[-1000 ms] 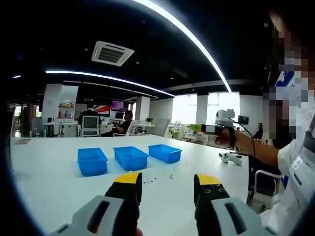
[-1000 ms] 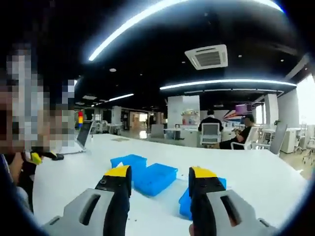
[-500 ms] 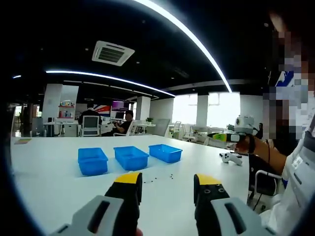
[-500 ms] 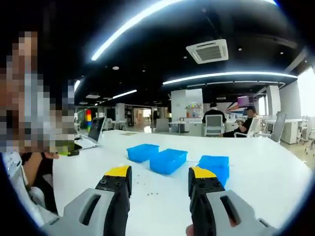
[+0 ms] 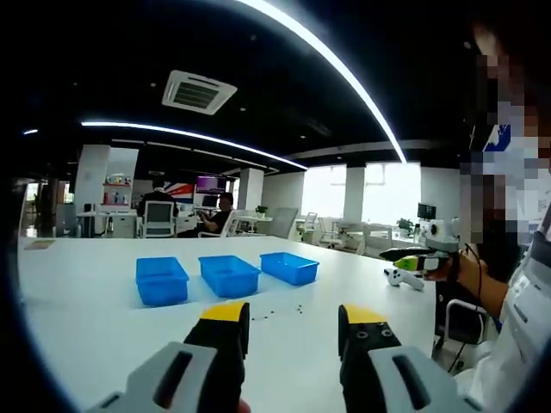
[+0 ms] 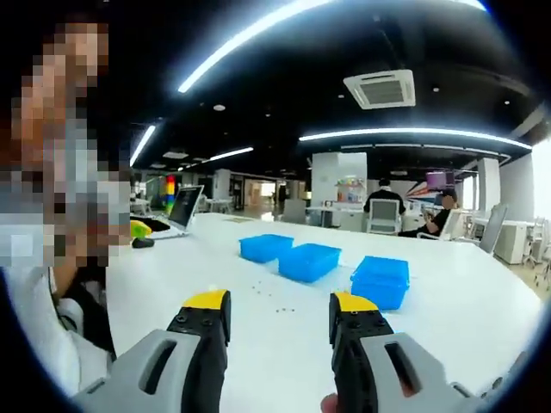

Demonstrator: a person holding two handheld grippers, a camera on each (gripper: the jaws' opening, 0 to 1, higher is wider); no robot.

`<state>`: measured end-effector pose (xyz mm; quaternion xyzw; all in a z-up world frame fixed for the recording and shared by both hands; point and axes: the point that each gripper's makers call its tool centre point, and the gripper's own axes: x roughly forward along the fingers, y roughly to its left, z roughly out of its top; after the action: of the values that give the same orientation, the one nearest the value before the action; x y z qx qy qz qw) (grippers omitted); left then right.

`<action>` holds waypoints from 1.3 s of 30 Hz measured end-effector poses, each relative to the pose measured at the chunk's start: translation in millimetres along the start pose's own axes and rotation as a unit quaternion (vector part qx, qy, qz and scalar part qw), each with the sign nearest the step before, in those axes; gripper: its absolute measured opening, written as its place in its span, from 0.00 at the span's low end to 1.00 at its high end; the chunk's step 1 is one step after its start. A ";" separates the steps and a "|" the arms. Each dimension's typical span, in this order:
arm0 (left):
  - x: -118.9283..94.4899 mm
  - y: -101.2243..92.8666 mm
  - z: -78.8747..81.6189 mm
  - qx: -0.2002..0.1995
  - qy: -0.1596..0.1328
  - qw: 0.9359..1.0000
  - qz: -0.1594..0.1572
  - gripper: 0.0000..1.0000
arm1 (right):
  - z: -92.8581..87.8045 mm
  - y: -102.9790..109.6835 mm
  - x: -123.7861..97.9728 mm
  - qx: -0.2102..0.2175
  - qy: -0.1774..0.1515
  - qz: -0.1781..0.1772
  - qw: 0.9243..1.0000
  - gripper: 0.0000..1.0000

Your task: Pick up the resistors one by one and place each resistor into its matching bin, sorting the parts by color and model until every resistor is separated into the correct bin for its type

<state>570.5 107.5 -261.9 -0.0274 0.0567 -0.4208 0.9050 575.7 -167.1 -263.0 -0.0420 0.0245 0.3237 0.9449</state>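
We have swung our right gripper (image 6: 278, 311) toward the three blue bins (image 6: 311, 261), our left gripper (image 5: 289, 317) steady, both wide open and empty, resistors (image 6: 277, 306) scattered just before the bins, sorting unstarted.

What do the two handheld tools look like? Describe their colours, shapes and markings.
The left tool has two blocky black jaws capped with yellow tips, rising from light grey housings with dark oval slots. The right tool looks identical: black jaws, yellow caps, grey slotted bodies. In the left gripper view, the right tool also appears from the side with a white box on top, yellow-green tips, and a dark cable hanging below.
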 end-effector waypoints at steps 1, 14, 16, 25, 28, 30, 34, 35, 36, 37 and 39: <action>0.0 0.2 0.0 0.000 0.000 1.000 0.000 0.43 | 0.5 -0.5 0.4 -0.001 0.002 0.000 1.000 0.48; -0.3 2.5 0.0 0.000 0.001 1.000 0.002 0.42 | -4.7 -4.8 41.6 -0.089 0.122 0.047 0.987 0.40; -0.5 2.5 -0.9 0.001 0.002 1.000 0.002 0.42 | -4.9 -3.1 55.1 -0.096 0.139 0.057 0.984 0.39; -0.3 1.6 -3.7 0.000 0.006 1.000 0.001 0.42 | -23.4 8.3 113.3 -0.097 0.245 0.106 0.959 0.31; -1.2 1.4 -2.8 0.001 0.005 1.000 0.001 0.42 | -30.1 20.5 135.6 -0.081 0.282 0.133 0.947 0.31; -2.5 2.3 -0.9 0.001 0.002 1.000 0.002 0.42 | -36.6 24.8 146.3 -0.073 0.306 0.136 0.939 0.31; -4.4 4.3 0.0 0.001 0.000 1.000 0.004 0.41 | -49.6 34.7 165.9 -0.087 0.334 0.147 0.927 0.28; -4.6 4.7 -0.1 0.000 0.000 1.000 0.004 0.41 | -51.8 35.9 169.1 -0.087 0.338 0.148 0.925 0.27; -4.7 5.1 -0.1 0.000 0.000 1.000 0.004 0.41 | -55.7 37.6 173.5 -0.092 0.346 0.153 0.921 0.27; -4.9 5.7 0.1 -0.001 0.000 1.000 0.004 0.41 | -60.2 38.7 177.4 -0.098 0.355 0.158 0.916 0.27; -5.2 5.6 0.1 -0.001 0.000 1.000 0.004 0.41 | -69.0 34.5 188.1 -0.115 0.372 0.160 0.907 0.27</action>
<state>571.4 115.1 -261.9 -0.0282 0.0568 -0.4175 0.9065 701.6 -31.8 -347.7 -0.2632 0.3431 0.4323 0.7913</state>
